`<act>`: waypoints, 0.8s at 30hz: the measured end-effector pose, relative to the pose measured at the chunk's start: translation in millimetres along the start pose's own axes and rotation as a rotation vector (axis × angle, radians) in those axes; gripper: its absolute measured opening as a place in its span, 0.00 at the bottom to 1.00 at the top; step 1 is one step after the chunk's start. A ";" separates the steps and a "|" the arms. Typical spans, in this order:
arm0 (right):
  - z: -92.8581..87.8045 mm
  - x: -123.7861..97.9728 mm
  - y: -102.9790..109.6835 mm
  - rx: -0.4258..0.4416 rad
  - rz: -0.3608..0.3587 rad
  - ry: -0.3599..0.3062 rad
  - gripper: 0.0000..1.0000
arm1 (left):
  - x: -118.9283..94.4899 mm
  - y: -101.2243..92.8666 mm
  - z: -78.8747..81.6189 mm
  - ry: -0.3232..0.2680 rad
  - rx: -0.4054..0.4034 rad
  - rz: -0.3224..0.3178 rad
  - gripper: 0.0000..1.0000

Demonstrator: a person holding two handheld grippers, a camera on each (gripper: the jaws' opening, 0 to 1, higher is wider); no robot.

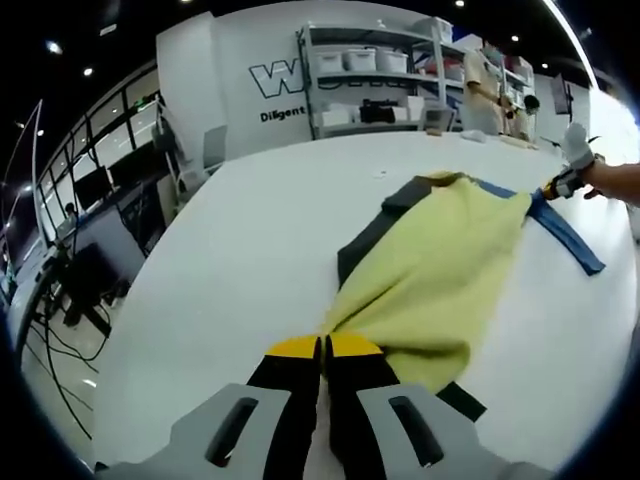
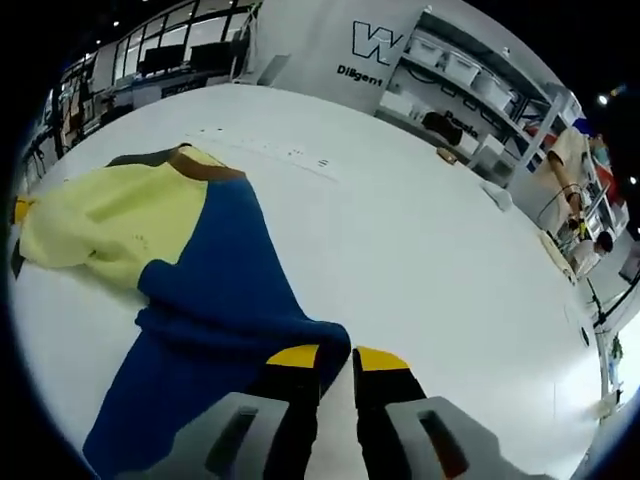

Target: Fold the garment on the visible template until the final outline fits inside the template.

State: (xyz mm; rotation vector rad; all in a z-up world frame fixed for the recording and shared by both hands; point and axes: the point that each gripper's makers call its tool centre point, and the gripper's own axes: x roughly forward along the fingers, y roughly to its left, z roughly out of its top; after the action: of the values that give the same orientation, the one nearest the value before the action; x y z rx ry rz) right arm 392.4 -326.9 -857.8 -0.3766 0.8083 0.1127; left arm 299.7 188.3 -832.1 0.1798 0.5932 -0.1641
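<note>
Left gripper (image 1: 325, 350): jaws pinched on the near yellow edge of the garment (image 1: 440, 270), which stretches away up-right across the white table (image 1: 250, 250) toward the other hand's gripper. Right gripper (image 2: 335, 362): jaws nearly together at the blue sleeve (image 2: 215, 300); grip unclear, yellow body lies far-left.
</note>
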 end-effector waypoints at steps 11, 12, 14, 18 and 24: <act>33.8 -47.4 -2.4 -0.012 -0.012 -0.165 0.09 | 0.7 -1.9 -1.2 0.005 0.007 -0.006 0.00; 38.3 -59.9 1.5 -0.019 -0.011 -0.192 0.09 | 1.0 -2.4 -1.4 0.006 0.009 -0.006 0.00; 42.0 -69.3 2.6 -0.022 -0.012 -0.212 0.09 | 1.3 -2.8 -1.6 0.007 0.009 -0.006 0.00; 52.5 -89.7 9.8 -0.058 -0.006 -0.273 0.09 | 1.6 -3.6 -1.7 0.008 0.012 -0.008 0.00; 55.4 -114.9 29.2 -0.091 0.021 -0.320 0.10 | 1.3 -4.5 -1.3 0.008 0.012 -0.009 0.00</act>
State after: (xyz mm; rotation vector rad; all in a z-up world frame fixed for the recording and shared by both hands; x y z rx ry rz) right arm 344.1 -274.2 -748.2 -0.4235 0.4926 0.2243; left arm 299.1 184.1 -834.4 0.1899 0.6015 -0.1761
